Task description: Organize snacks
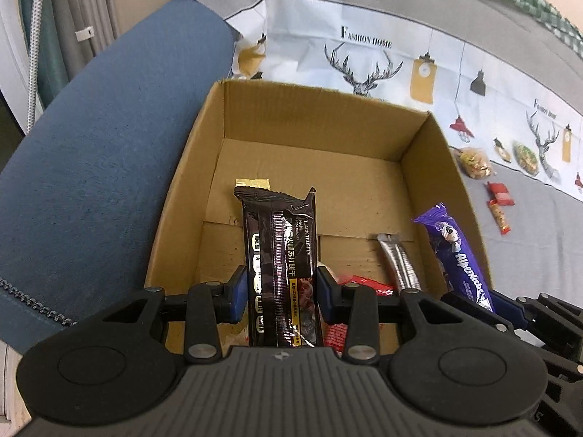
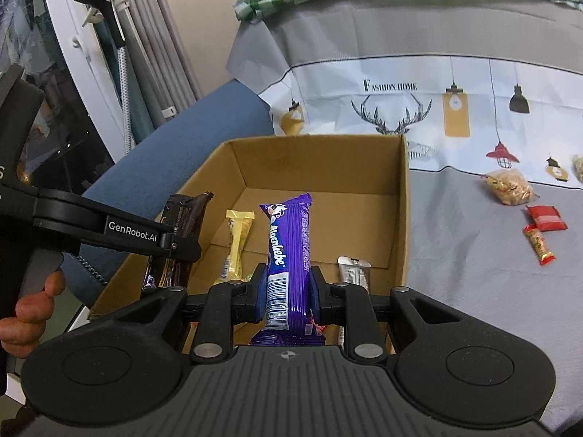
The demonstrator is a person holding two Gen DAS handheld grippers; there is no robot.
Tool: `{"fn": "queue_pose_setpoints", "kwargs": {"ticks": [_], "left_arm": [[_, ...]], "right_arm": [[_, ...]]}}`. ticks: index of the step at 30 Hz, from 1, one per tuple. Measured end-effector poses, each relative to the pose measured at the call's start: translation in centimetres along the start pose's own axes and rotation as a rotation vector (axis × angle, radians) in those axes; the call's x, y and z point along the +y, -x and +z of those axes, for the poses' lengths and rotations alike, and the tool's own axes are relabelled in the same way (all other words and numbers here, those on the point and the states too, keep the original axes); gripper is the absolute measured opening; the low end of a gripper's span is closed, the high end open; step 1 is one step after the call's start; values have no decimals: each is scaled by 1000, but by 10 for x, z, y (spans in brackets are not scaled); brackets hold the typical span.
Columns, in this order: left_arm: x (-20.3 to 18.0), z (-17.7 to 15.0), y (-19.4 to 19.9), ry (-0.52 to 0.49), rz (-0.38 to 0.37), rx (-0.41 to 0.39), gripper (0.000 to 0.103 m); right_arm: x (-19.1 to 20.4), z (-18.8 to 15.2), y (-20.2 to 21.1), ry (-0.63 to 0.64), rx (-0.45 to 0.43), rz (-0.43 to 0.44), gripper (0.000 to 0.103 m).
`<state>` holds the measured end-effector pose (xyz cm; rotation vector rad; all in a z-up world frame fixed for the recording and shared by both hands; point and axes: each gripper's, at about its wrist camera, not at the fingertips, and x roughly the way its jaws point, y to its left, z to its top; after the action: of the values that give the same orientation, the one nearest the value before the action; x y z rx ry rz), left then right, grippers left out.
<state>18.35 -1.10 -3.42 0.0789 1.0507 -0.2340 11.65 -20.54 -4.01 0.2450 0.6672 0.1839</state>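
Observation:
My left gripper (image 1: pixel 280 291) is shut on a dark brown cracker pack (image 1: pixel 278 255), held upright over the open cardboard box (image 1: pixel 328 120). My right gripper (image 2: pixel 285 287) is shut on a purple Alpenliebe candy roll (image 2: pixel 288 251), also above the box. That roll (image 1: pixel 457 255) shows at the right in the left wrist view, and the cracker pack (image 2: pixel 182 225) with the left gripper's arm shows at the left in the right wrist view. Inside the box lie a yellow bar (image 2: pixel 237 244), a silver sachet (image 1: pixel 397 262) and a red packet (image 1: pixel 364 282).
The box sits on a grey printed cloth (image 2: pixel 473 218) beside a blue cushion (image 1: pixel 91 145). On the cloth to the right lie a clear bag of snacks (image 2: pixel 508 185), a red packet (image 2: pixel 546 217) and a small wrapped bar (image 2: pixel 539 245). A hand (image 2: pixel 29 313) grips the left handle.

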Motion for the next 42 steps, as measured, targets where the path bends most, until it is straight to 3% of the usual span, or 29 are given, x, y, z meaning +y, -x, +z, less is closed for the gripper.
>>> {"fn": "queue_pose_setpoints", "kwargs": {"ticks": [7, 9, 10, 11, 12, 13, 15, 17, 22, 27, 34, 42], "left_arm": [[1, 4, -22, -7, 32, 32, 43], [1, 5, -25, -10, 39, 33, 48], [0, 5, -27, -13, 46, 33, 69], [0, 7, -27, -15, 62, 36, 97], [0, 8, -25, -10, 84, 31, 103], [1, 7, -19, -2, 105, 11, 103], [1, 6, -11, -6, 110, 1, 103], [1, 2, -4, -9, 102, 28, 103], [-3, -30, 26, 8, 105, 57, 103], [-5, -70, 61, 57, 110, 58, 103], [-8, -90, 102, 76, 117, -30, 103], [-30, -108, 133, 25, 105, -110, 103]], "right_arm": [[-5, 3, -20, 0, 19, -4, 24], [-7, 5, -25, 2, 20, -7, 24], [-8, 7, -28, 1, 23, -8, 26], [-9, 8, -30, -3, 25, -12, 26], [-11, 10, -32, -11, 26, -19, 37], [-12, 12, -33, -21, 28, -23, 49], [-14, 14, -31, -37, 25, -10, 56], [-13, 13, -25, -35, 30, -5, 72], [-1, 0, 4, -28, 84, 11, 90], [15, -14, 38, -8, 108, 37, 94], [30, -16, 87, 35, -5, -4, 98], [43, -33, 137, 105, -101, -25, 102]]}}
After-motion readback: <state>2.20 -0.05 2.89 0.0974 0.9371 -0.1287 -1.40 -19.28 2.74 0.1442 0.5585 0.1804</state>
